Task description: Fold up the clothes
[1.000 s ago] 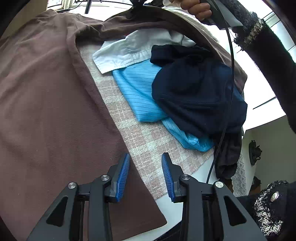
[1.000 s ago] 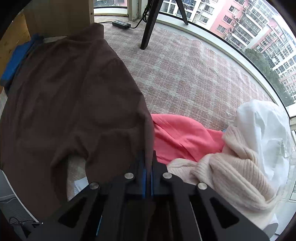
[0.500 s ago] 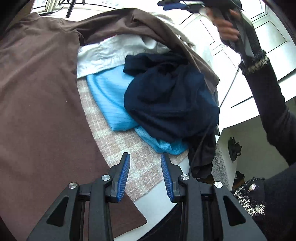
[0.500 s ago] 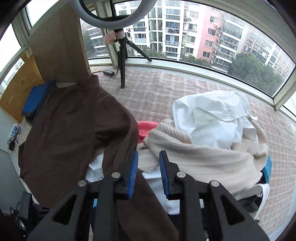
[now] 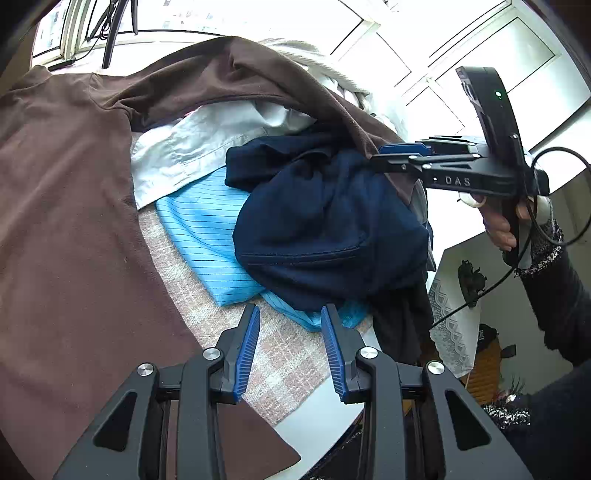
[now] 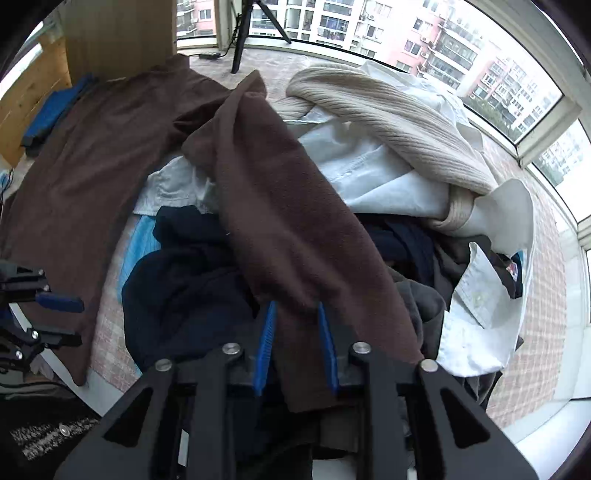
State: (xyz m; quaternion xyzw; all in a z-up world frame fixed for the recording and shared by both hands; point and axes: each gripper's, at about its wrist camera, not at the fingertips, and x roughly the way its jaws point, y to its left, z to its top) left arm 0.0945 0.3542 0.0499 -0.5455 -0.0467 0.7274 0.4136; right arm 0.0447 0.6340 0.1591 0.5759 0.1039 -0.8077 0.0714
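The brown garment [image 5: 66, 229] lies spread flat across the left side of the table [image 5: 317, 421], over a pink checked cloth [image 5: 280, 354] that covers the tabletop. One brown sleeve [image 6: 280, 221] stretches up and over a heap of other clothes toward the right gripper [image 6: 295, 332]. In the right wrist view the sleeve's end lies between that gripper's blue pads, with the jaws apart and a gap showing on either side of the fabric, so they are not clamped on it. In the left wrist view the same gripper [image 5: 402, 155] sits at the sleeve's end above the pile, held by a hand [image 5: 502, 221] in a dark knitted cuff.

The left gripper [image 5: 290, 350] hangs over the near edge of the table, jaws wide apart and empty, just short of the pile. Right ahead of it lie a navy garment [image 5: 325, 229] bunched on top of a light blue striped one [image 5: 207, 236], with a pale grey shirt [image 5: 184, 155] behind them. Farther right in the heap are a cream ribbed sweater [image 6: 388, 118] and a white shirt [image 6: 480, 325]. A tripod [image 6: 243, 33] stands by the window
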